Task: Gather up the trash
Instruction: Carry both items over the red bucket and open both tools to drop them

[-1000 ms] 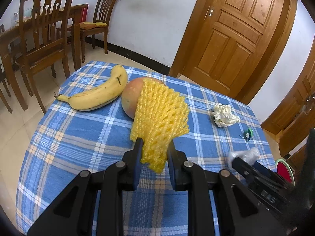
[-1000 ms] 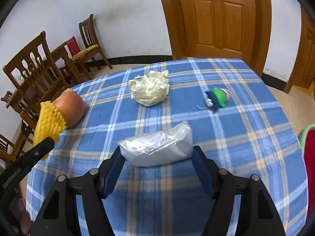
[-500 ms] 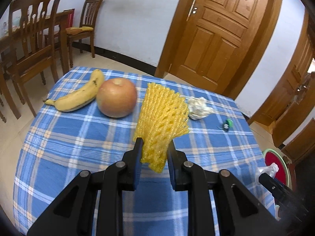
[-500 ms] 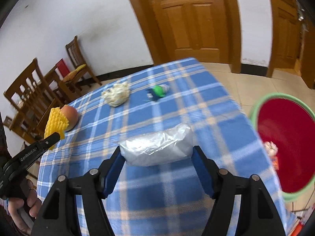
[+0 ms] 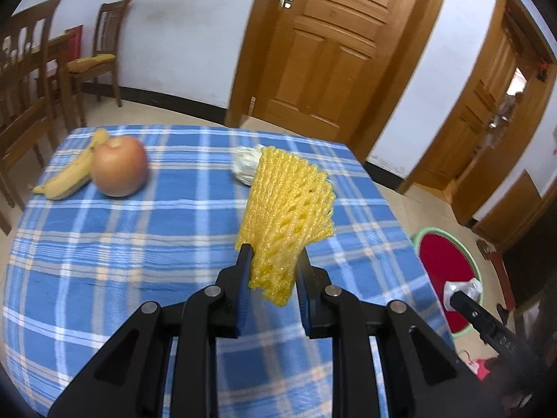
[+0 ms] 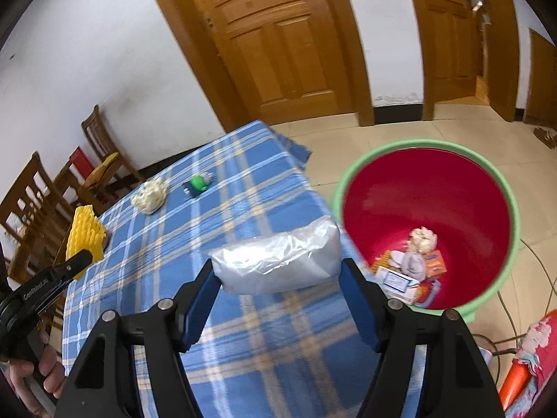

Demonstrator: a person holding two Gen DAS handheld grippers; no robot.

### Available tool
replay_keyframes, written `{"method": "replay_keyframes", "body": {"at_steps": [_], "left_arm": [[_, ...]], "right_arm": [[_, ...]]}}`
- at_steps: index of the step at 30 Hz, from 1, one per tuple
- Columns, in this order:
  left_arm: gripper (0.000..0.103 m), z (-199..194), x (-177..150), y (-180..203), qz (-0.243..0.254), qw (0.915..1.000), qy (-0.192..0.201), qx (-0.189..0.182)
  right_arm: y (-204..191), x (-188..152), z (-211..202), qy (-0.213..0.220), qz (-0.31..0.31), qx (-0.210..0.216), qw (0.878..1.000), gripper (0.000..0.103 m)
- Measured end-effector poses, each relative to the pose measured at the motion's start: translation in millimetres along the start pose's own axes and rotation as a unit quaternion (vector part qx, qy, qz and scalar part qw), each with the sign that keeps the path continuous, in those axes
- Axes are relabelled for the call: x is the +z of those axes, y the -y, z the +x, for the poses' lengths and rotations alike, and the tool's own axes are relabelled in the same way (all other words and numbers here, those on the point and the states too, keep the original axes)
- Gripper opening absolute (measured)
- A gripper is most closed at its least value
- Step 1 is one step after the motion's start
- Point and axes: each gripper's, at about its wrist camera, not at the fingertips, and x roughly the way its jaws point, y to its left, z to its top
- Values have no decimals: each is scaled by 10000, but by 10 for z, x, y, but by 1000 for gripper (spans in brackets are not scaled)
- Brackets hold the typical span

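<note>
My left gripper [image 5: 273,271] is shut on a yellow foam fruit net [image 5: 289,205] and holds it above the blue plaid table [image 5: 122,244]. My right gripper [image 6: 278,278] is shut on a clear plastic bag [image 6: 278,261] near the table's right edge, beside the red bin with a green rim [image 6: 428,216] on the floor. The bin holds several scraps of trash [image 6: 410,268]. A crumpled white paper ball [image 6: 149,198] and a small green and blue scrap [image 6: 198,184] lie on the table. The bin [image 5: 445,264] also shows in the left wrist view, with the bag [image 5: 463,287] over it.
An apple [image 5: 120,165] and a banana [image 5: 66,179] lie at the table's far left. Wooden chairs [image 5: 21,104] stand left of the table. Wooden doors [image 5: 330,52] are behind it. A cable [image 6: 536,268] lies on the floor right of the bin.
Both grippers have swung right towards the bin with their loads. The bin has come into full view under the right gripper. The apple and banana have slid to the left of the left view.
</note>
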Motion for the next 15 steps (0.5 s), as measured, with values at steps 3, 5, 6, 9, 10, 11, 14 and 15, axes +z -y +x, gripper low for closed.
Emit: {"method": "replay_keyframes", "body": {"at_steps": [3, 5, 6, 9, 10, 11, 14, 15], "left_arm": [[23, 36, -20, 166, 107, 9997, -120, -165], [23, 62, -25, 284, 199, 9994, -168, -238], [23, 72, -32, 331, 241, 9992, -184, -264], [23, 122, -46, 519, 374, 9981, -278, -409], [23, 127, -44, 552, 403, 9977, -301, -445], [23, 140, -50, 606, 449, 9973, -331, -483], [23, 185, -60, 758, 589, 9959, -408, -555], [23, 196, -69, 799, 625, 9954, -432, -580]], "right_arm": [[169, 1, -55, 62, 162, -101, 9998, 72], [290, -2, -94, 108, 298, -157, 9994, 72], [342, -4, -111, 123, 361, -179, 9991, 72], [508, -12, -146, 162, 536, -249, 9981, 72], [569, -14, -156, 172, 597, -280, 9977, 72], [621, -14, -164, 181, 645, -303, 9973, 72], [760, -14, -173, 212, 783, -384, 9960, 73], [784, -21, -174, 216, 814, -406, 9956, 73]]}}
